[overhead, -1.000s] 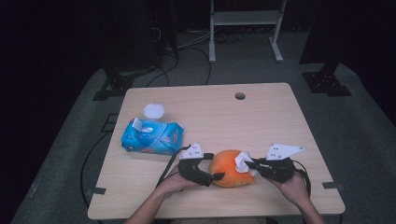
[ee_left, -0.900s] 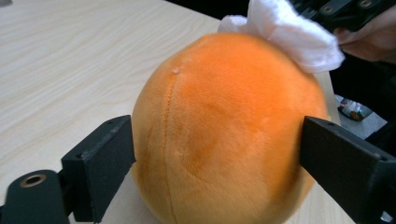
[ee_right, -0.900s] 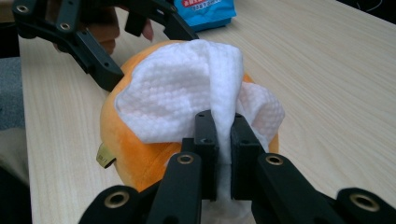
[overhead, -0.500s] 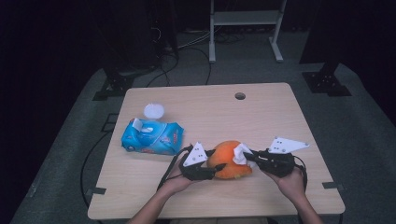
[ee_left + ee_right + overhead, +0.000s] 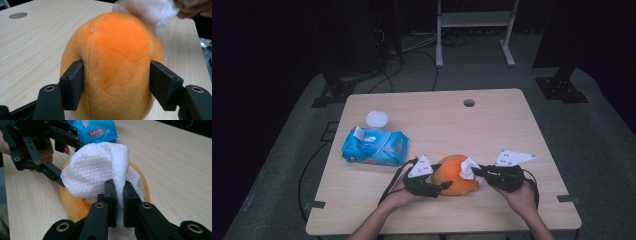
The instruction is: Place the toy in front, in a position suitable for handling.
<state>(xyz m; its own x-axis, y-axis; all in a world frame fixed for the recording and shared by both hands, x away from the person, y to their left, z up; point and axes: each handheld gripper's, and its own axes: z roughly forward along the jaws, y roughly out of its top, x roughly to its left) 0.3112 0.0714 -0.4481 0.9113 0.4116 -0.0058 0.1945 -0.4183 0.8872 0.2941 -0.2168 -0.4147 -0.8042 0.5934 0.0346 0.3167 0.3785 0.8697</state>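
An orange plush toy [image 5: 454, 172] sits near the table's front edge. My left gripper [image 5: 443, 186] comes at it from the left, and its black pads [image 5: 73, 85] dent the plush [image 5: 115, 62] on both sides. Those jaws closed in and have just been opening a little, with the toy still between them. My right gripper [image 5: 476, 172] is shut on a white wipe [image 5: 95, 175]. The wipe drapes over the top right of the toy [image 5: 75, 207], and its corner [image 5: 147, 10] shows behind the plush.
A blue pack of wet wipes [image 5: 374, 146] lies to the left, with a round white lid [image 5: 376, 119] just behind it. The wooden table [image 5: 437, 120] has a cable hole [image 5: 469, 103] near its far edge. Cables trail off the front.
The left gripper's jaws have come in around the left side of the plush toy and now press on it. The right gripper has stayed shut on the wipe on top of the toy.
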